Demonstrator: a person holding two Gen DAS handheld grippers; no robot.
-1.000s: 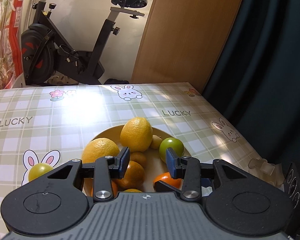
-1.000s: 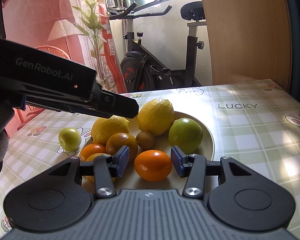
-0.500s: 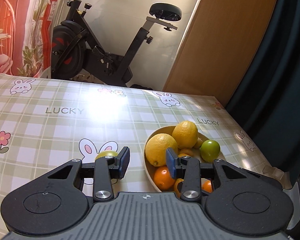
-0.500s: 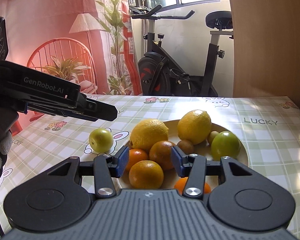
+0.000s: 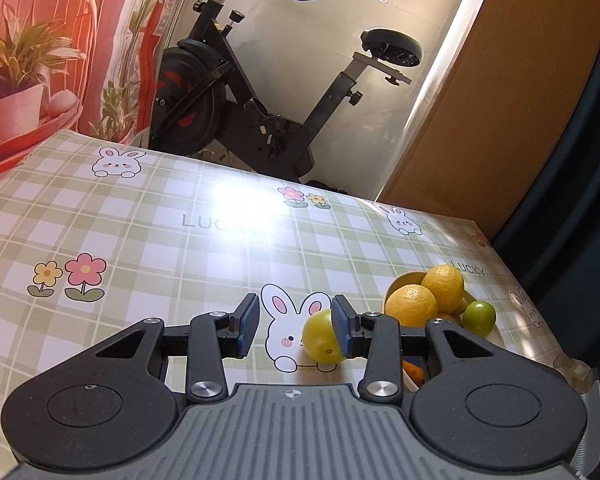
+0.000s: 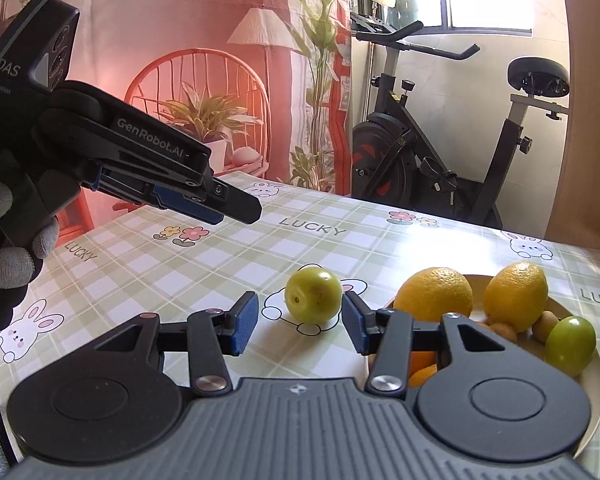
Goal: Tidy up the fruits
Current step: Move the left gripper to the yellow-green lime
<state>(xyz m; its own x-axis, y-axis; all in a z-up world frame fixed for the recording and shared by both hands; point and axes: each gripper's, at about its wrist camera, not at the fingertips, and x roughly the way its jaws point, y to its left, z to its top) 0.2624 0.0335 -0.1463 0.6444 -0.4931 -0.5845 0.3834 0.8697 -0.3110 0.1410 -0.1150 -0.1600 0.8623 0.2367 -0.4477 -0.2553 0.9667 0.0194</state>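
Covering table, checked bunny cloth (image 5: pixel 140 216); exercise bike (image 5: pixel 260 112) behind; both grippers' jaws gaping, empty

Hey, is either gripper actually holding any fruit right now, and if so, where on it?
Nothing is held. The left gripper and right gripper are both open, and the loose green fruit sits on the table, untouched.

The worktop (image 5: pixel 148 240) wears a pale green-and-white check printed with white rabbits and pink and yellow flowers. At centre, a yellow-green fruit (image 6: pixel 313 294); lower right, a cream bowl (image 6: pixel 592 376) holding two yellow lemons (image 6: pixel 434 295), oranges and a green fruit (image 6: pixel 571 345).
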